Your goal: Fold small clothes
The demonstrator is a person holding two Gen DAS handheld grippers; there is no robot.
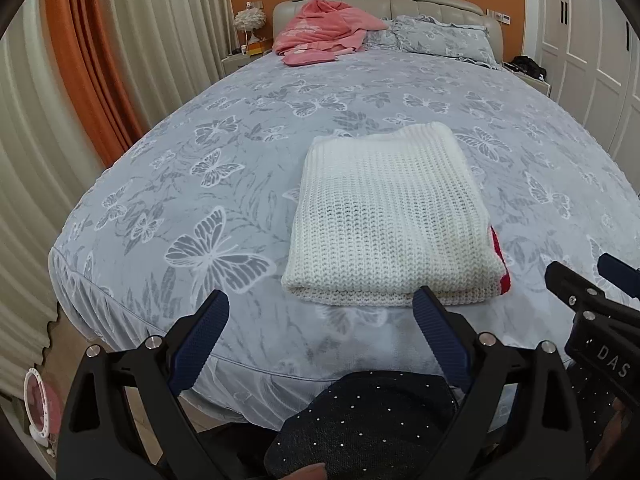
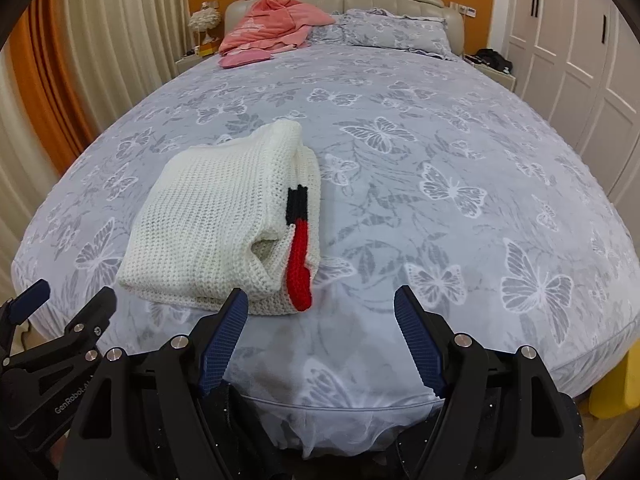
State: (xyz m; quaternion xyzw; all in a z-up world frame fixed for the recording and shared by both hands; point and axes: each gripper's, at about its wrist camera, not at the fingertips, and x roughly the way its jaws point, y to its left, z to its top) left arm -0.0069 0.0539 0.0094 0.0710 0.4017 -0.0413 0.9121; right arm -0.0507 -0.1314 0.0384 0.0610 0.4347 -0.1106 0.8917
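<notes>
A white knitted sweater (image 1: 390,220) lies folded into a thick rectangle on the bed near its foot edge. Red and black trim (image 2: 299,248) shows along its right side. My left gripper (image 1: 322,300) hangs open just short of the sweater's near edge, with nothing between its blue pads. My right gripper (image 2: 320,300) is open too, above bare bedspread to the right of the sweater's near right corner, and holds nothing. Each gripper shows at the edge of the other's view: the right one (image 1: 592,280), the left one (image 2: 68,300).
The bed (image 2: 460,168) has a grey butterfly bedspread. A pink garment (image 1: 320,32) and pillows (image 1: 440,34) lie at the headboard. Curtains hang left, white wardrobe doors (image 2: 568,60) stand right. A dark speckled trouser leg (image 1: 368,420) is below the left gripper. A yellow object (image 2: 618,384) sits on the floor.
</notes>
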